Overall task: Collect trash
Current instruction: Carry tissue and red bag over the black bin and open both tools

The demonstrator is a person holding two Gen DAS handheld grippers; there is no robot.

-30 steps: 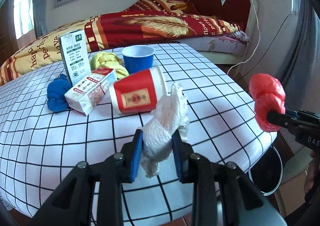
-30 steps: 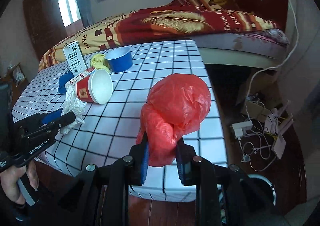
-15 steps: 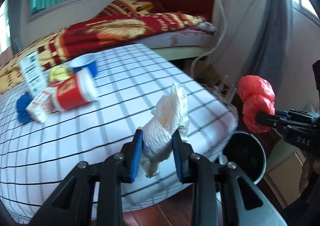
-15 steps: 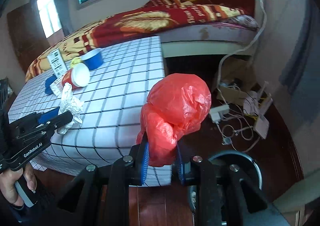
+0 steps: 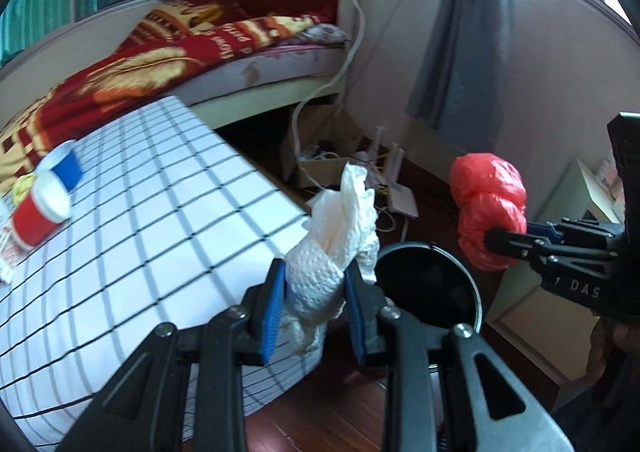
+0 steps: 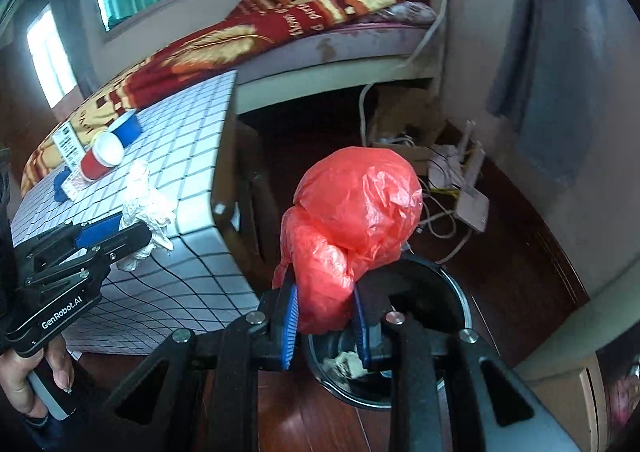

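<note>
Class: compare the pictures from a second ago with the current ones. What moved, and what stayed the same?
Both tools swung away from the checked table towards the black bin on the floor, which now lies just beyond them. Unchanged: the left tool stays shut on the crumpled tissue, the right tool on the red plastic bag; the cups remain on the table.

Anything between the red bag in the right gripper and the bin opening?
Nothing visible. The red plastic bag, clamped in the right gripper, hangs above the open bin, whose mouth is uncovered with trash already at the bottom. The left gripper with its paper towel sits off to the side.
</note>
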